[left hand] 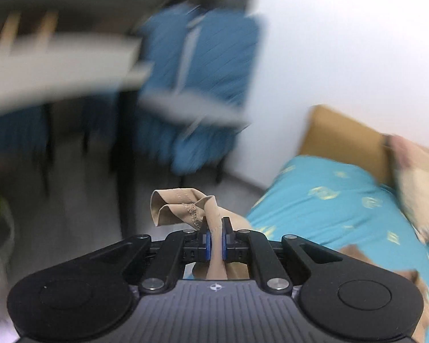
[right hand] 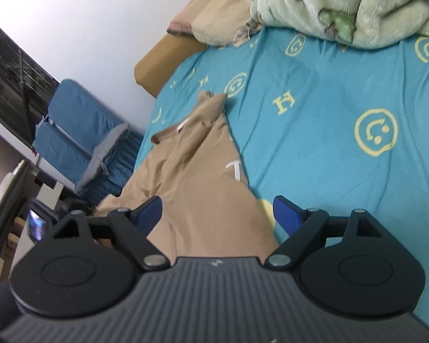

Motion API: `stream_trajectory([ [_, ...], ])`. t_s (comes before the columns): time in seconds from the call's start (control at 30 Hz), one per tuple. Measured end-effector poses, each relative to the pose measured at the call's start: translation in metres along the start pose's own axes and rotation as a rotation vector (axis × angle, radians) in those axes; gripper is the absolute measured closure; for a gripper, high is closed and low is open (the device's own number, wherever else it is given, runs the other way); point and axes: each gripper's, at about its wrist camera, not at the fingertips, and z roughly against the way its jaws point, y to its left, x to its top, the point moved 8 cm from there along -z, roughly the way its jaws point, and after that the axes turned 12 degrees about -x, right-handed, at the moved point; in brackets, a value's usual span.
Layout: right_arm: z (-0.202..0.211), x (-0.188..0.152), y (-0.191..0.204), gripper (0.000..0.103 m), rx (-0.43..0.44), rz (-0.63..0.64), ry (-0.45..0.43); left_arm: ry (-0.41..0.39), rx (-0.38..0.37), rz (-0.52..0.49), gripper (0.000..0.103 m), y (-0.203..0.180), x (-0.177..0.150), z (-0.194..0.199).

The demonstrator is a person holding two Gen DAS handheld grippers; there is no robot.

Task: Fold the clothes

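A tan garment (right hand: 203,183) lies crumpled along the near left side of the bed, on the turquoise sheet (right hand: 343,108) with yellow smiley prints. My left gripper (left hand: 216,233) is shut on a bunched edge of the tan garment (left hand: 183,208), lifted off the bed's side; the fabric sticks up between the blue pads. My right gripper (right hand: 217,211) is open and empty, hovering just above the garment, its blue fingers (right hand: 148,210) on either side of the cloth.
A pale green blanket (right hand: 357,5) and a beige pillow (right hand: 228,14) lie at the bed's head. A blue padded chair (right hand: 80,131) stands by the white wall, left of the bed. The left wrist view is blurred; a desk edge (left hand: 57,68) shows beside the blue chair (left hand: 197,85).
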Motion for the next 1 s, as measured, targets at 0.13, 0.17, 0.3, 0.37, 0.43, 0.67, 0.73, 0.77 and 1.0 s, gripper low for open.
stream_trajectory([
  [0.13, 0.013, 0.006, -0.006, 0.017, 0.005, -0.004, -0.002, -0.051, -0.074, -0.365, 0.096, -0.116, 0.016, 0.031],
  [0.17, 0.016, 0.008, -0.008, 0.017, 0.004, 0.002, 0.001, -0.055, -0.110, -0.437, 0.096, -0.148, 0.014, 0.038],
  [0.3, 0.030, 0.022, -0.023, 0.017, -0.030, 0.017, -0.027, -0.022, -0.208, -0.608, 0.096, -0.247, -0.017, 0.037],
  [0.37, 0.035, 0.027, -0.033, 0.017, -0.059, 0.030, -0.055, 0.022, -0.217, -0.627, 0.095, -0.280, -0.040, 0.027],
  [0.43, 0.034, 0.027, -0.045, 0.017, -0.072, 0.047, -0.047, 0.089, -0.214, -0.607, 0.086, -0.299, -0.060, 0.012],
  [0.67, 0.017, 0.022, -0.060, 0.017, -0.079, 0.068, 0.005, 0.175, -0.312, -0.471, 0.030, -0.315, -0.084, 0.026],
  [0.73, 0.015, 0.020, -0.053, 0.017, -0.075, 0.110, -0.009, 0.181, -0.342, -0.465, 0.025, -0.300, -0.086, 0.052],
  [0.77, 0.015, 0.019, -0.050, 0.017, -0.073, 0.132, -0.016, 0.185, -0.357, -0.462, 0.024, -0.292, -0.086, 0.065],
  [1.0, 0.016, 0.014, -0.040, 0.017, -0.070, 0.172, -0.045, 0.198, -0.411, -0.378, 0.017, -0.209, -0.112, 0.210],
])
